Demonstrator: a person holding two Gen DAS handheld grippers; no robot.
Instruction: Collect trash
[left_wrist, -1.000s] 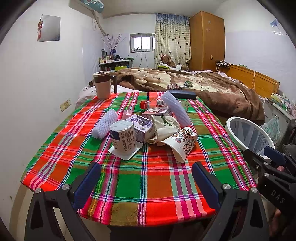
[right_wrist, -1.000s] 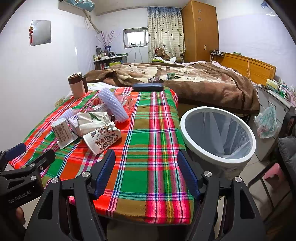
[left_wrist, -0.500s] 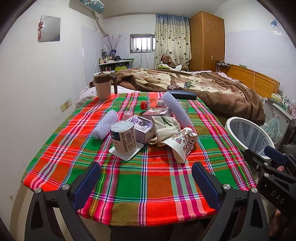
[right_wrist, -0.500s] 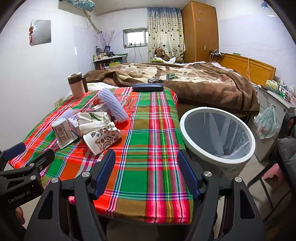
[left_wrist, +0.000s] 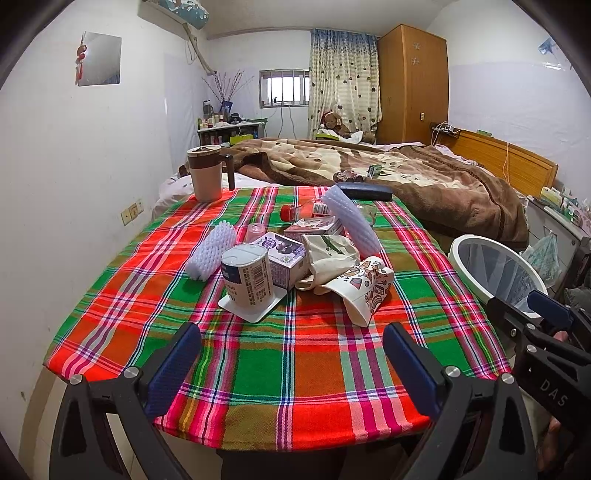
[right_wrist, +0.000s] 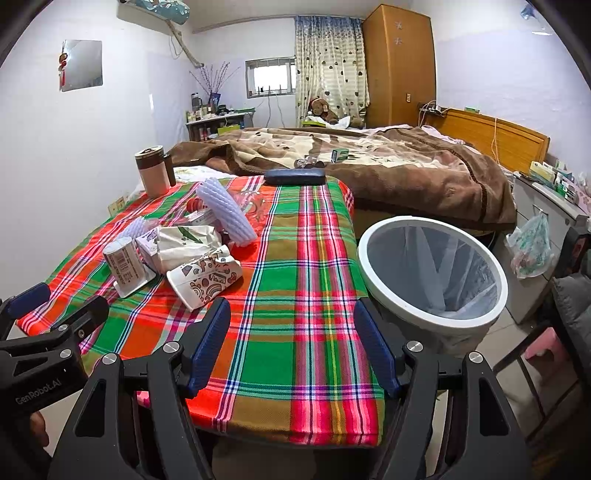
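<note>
Bedroom, plaid tabletop (left_wrist: 295, 354) sitting before a bed. Left tongs (left_wrist: 291, 354) & right tongs (right_wrist: 291, 343) are hovering at near edge, both spread wide, empty. Trash pile (left_wrist: 306, 258) is lying mid-tabletop, bin (right_wrist: 428, 266) just beside right edge. Risk: crumpled cup (right_wrist: 203, 277) squashing or slipping if pinched off-centre.

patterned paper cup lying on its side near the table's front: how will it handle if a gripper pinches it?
The patterned paper cup already looks dented, so it will probably crush rather than resist the jaws. Being thin paper and apparently empty, it is likely very light. It lies on its side on the plaid tablecloth, so a nudge might roll it in an arc; the creases may dampen that.
</note>
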